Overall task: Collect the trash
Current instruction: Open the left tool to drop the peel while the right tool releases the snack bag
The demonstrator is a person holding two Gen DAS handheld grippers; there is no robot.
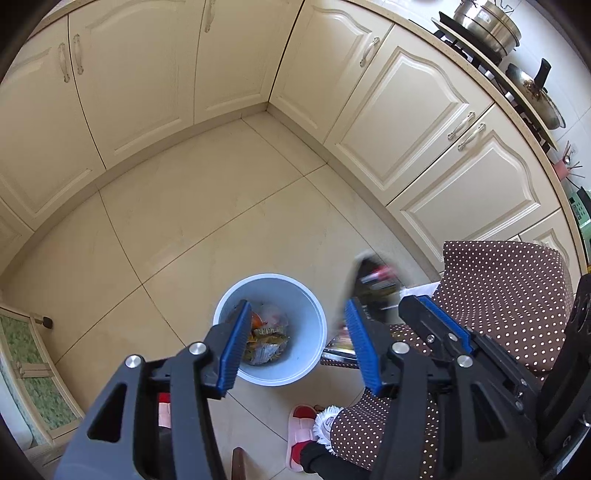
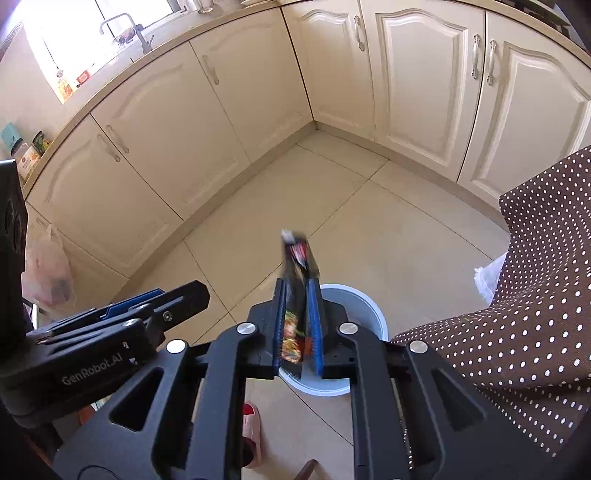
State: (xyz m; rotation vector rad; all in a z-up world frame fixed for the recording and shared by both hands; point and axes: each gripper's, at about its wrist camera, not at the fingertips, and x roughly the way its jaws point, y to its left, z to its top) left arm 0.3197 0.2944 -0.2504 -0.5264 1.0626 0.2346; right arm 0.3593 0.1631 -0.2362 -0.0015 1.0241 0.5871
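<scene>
Blue-padded right gripper [image 2: 298, 314] loosely pinching wrapper [image 2: 297, 258] over bin rim [image 2: 373, 306]; left gripper [image 1: 295, 345] spread, empty.

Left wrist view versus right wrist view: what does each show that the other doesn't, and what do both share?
Only the left wrist view shows the crumpled wrappers inside the bin and the steel pots on the stove. Only the right wrist view shows the sink tap and a white plastic bag. Both show the pale blue round bin, the dark snack wrapper between the right gripper's pads, and the empty left gripper.

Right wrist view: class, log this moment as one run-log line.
right gripper: snack wrapper between pads, over bin | left gripper: open, empty
</scene>
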